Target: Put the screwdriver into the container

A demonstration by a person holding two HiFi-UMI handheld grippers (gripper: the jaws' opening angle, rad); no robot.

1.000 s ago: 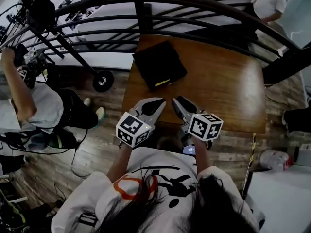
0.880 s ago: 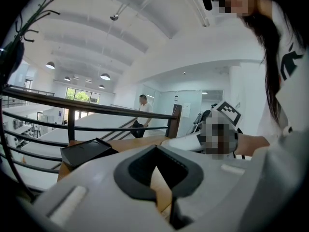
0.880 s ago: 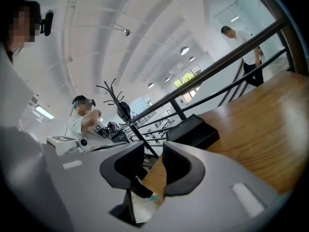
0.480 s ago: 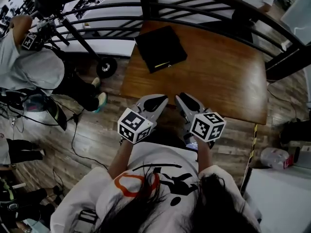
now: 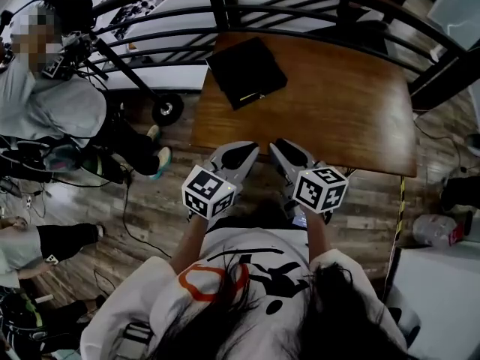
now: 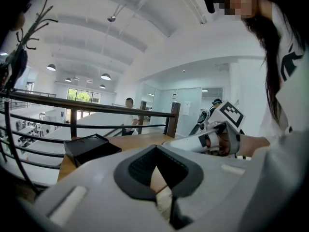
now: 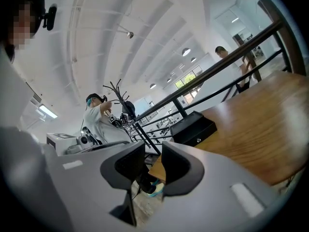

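At the bench [image 5: 345, 103] edge, left tongs [image 5: 240, 153] clenched on nothing, right tongs [image 5: 288, 150] released, black container [image 5: 246, 72] well apart.

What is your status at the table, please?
Left gripper shut, empty; right gripper open, empty. Both at table's near edge. Black box far left, yellow streak on it; screwdriver not made out. Path clear.

The person wears a white short-sleeved T-shirt [image 5: 225, 246] printed with a black graphic and an orange ring [image 5: 206, 285]. Long dark hair [image 5: 337, 313] falls over it. The left claw [image 5: 240, 151] and right claw [image 5: 285, 147] have pale grey shells and dark grey pads. Each bears a white cube [image 5: 208, 192] of black square markers.
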